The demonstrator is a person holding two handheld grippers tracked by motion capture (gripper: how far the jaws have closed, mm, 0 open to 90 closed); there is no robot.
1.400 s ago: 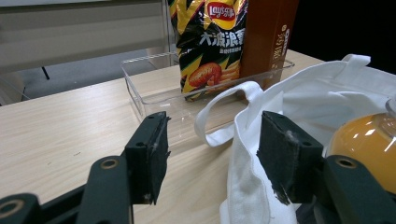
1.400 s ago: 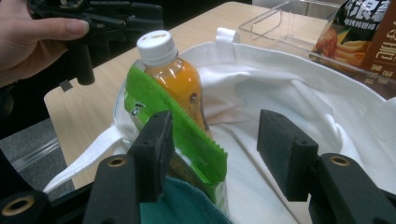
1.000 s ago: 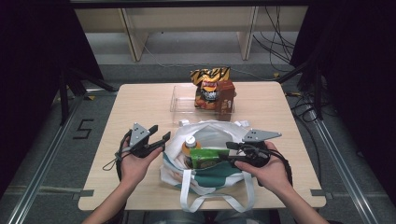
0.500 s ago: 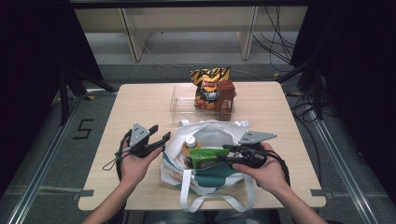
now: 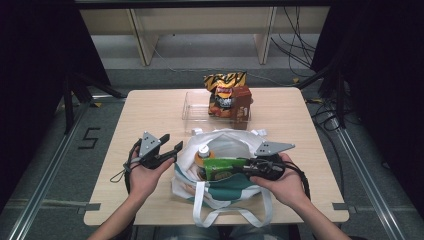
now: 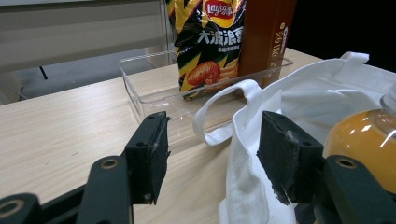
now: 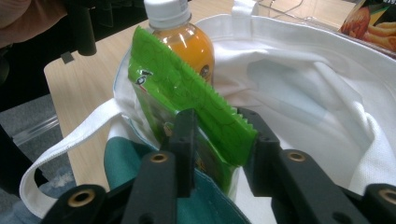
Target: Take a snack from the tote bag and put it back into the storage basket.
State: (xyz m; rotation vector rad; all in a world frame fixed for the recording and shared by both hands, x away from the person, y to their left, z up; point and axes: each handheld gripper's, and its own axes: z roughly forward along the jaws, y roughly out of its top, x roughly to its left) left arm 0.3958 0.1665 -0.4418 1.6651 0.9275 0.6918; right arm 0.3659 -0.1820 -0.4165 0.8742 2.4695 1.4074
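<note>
Green snack packet (image 7: 187,98): upright in the mouth of the white and green tote bag (image 5: 227,187), directly between the jaws of the right gripper (image 7: 217,149), serrated top edge rising past the fingertips and slanting away toward the orange drink bottle (image 7: 180,35) just behind it. Long axis roughly along the line of the jaws, flat faces turned to the two pads, so a straight pull back and up out of the bag looks like the natural way out. Right jaws just been closing, now tight against both faces of the packet near its lower half, pinching it by the look of the right gripper view. In the high view, right gripper (image 5: 239,169) reaching in over the bag's near rim, far nearer the packet than the other hand. Left gripper (image 5: 172,147) spread wide and empty, just beside the bag's left edge, white cloth (image 6: 243,154) lying between its pads without contact. Beyond the bag, clear tray (image 5: 192,107) with a chip bag (image 5: 222,92) and a brown box (image 5: 241,100), well clear of both tools.
</note>
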